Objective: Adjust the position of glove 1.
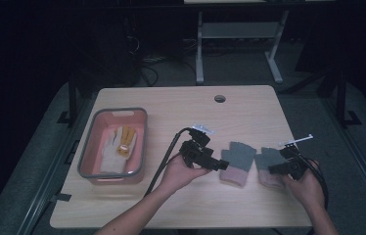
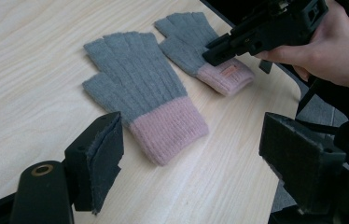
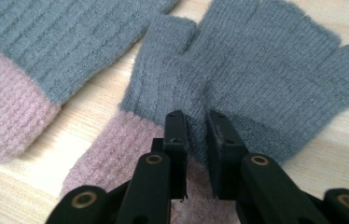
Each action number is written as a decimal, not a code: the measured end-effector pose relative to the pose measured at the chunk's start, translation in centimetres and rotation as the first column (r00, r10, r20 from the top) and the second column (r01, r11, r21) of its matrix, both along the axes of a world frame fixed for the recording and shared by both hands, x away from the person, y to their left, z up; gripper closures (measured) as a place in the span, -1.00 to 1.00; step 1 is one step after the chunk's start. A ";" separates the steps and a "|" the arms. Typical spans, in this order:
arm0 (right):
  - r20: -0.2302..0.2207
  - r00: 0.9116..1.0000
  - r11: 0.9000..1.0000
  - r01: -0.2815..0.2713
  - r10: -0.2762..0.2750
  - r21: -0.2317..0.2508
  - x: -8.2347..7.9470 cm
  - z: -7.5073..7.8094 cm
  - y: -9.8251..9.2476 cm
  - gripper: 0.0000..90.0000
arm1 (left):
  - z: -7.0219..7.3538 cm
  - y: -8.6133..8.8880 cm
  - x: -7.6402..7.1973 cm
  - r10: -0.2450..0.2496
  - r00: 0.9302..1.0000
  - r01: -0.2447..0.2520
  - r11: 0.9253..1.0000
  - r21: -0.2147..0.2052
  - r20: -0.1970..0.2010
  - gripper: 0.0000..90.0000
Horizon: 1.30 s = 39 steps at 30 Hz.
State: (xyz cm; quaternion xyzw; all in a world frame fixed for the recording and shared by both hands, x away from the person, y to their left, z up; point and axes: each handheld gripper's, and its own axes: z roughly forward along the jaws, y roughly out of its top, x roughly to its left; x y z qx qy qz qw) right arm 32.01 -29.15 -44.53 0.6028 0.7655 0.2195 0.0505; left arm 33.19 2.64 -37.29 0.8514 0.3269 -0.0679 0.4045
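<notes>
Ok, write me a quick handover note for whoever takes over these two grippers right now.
Right tool: shut, pinching a fold of the right-hand grey-and-pink glove near its cuff, glove on the table.
Left tool: open, holding nothing, by the cuff of the other grey-and-pink glove.
Pink basin at the table's left holds a white-and-yellow glove.
Done: right glove gripped.
Left: probably lifting both grey gloves, perhaps into the basin.
</notes>
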 end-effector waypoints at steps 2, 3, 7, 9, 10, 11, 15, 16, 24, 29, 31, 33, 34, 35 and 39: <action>-0.002 1.000 1.000 0.004 -0.004 0.016 0.0 0.0 -0.3 0.81 | -0.1 0.0 0.1 -0.001 1.000 0.001 1.000 0.002 -0.003 -0.51; -0.006 1.000 1.000 0.013 -0.013 0.025 0.0 0.1 -0.3 0.83 | -0.1 -0.1 0.1 -0.002 1.000 0.002 1.000 0.003 -0.004 -0.51; -0.006 1.000 0.998 0.020 -0.020 0.053 0.0 0.3 -0.8 0.85 | -0.2 -0.1 0.3 -0.003 1.000 0.003 1.000 0.005 -0.004 -0.51; -0.004 1.000 0.998 0.025 -0.025 0.056 -0.1 0.4 -0.8 0.85 | -0.2 -0.1 0.3 0.002 1.000 -0.002 1.000 0.003 -0.005 -0.51; -0.004 1.000 0.998 0.025 -0.024 0.054 -0.1 0.5 -0.8 0.85 | -0.1 0.0 0.3 0.001 1.000 -0.001 1.000 0.003 -0.004 -0.51; -0.005 1.000 0.998 0.024 -0.024 0.052 -0.1 0.6 -0.8 0.85 | -0.1 0.0 0.3 0.002 1.000 -0.002 1.000 0.005 -0.002 -0.51; 0.012 1.000 0.998 0.022 -0.023 0.060 -0.3 1.4 -0.7 0.85 | 0.0 0.1 0.2 0.005 1.000 -0.005 1.000 0.004 0.000 -0.51; 0.013 1.000 0.998 0.027 -0.028 0.063 -0.4 1.7 -0.7 0.85 | 0.0 0.1 0.2 0.006 1.000 -0.006 1.000 0.004 0.001 -0.51; 0.047 0.999 0.996 0.001 -0.005 0.086 -0.3 3.7 0.7 0.85 | 0.0 0.1 0.2 0.007 1.000 -0.007 1.000 0.006 0.002 -0.51; 0.056 0.998 0.996 -0.024 0.019 0.091 0.0 4.5 2.3 0.85 | 0.0 0.2 0.3 0.008 1.000 -0.008 1.000 0.012 0.006 -0.51; 0.057 0.998 0.995 -0.031 0.026 0.095 0.2 4.6 2.9 0.85 | 0.0 0.2 0.2 0.009 1.000 -0.009 1.000 0.012 0.009 -0.51; 0.059 0.998 0.995 -0.037 0.032 0.095 0.3 4.8 3.4 0.84 | 0.0 0.3 0.2 0.011 1.000 -0.011 1.000 0.012 0.008 -0.51; 0.062 0.997 0.994 -0.045 0.039 0.096 0.4 4.8 3.7 0.84 | 0.0 0.3 0.2 0.013 1.000 -0.013 1.000 0.012 0.006 -0.51; 0.061 0.997 0.994 -0.046 0.040 0.095 0.4 4.9 4.0 0.84 | 0.0 0.3 0.2 0.013 1.000 -0.013 1.000 0.012 0.006 -0.51; 0.063 0.996 0.993 -0.062 0.056 0.098 0.8 4.9 5.2 0.84 | -0.2 0.5 0.2 0.014 1.000 -0.014 1.000 0.016 0.006 -0.51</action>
